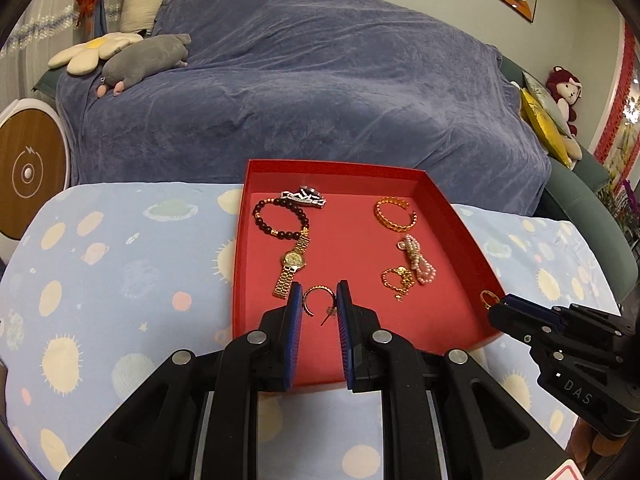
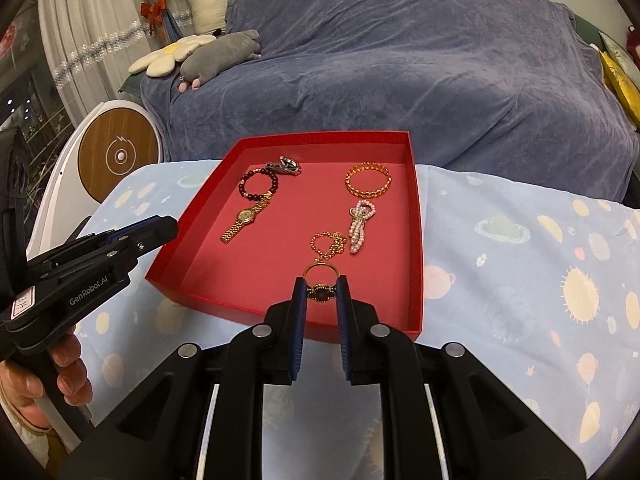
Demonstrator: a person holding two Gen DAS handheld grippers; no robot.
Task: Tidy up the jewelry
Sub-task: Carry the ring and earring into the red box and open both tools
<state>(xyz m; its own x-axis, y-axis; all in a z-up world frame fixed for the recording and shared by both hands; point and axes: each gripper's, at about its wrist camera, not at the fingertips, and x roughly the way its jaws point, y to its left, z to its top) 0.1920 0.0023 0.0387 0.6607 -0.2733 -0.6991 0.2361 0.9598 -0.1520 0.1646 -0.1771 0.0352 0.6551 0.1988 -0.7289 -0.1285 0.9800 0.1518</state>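
**Earring and ring held over the red tray**

While the left gripper [image 1: 319,300] clamps a hoop earring [image 1: 318,300] above the red tray [image 1: 460,220], the right gripper [image 2: 321,294] pinches a gold ring [image 2: 320,284] over its near edge.

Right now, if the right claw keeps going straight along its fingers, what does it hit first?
The right claw, shut on a gold ring, points at the gold bead chain lying in the red tray. That's likely first contact, though its height above the tray floor is unclear.
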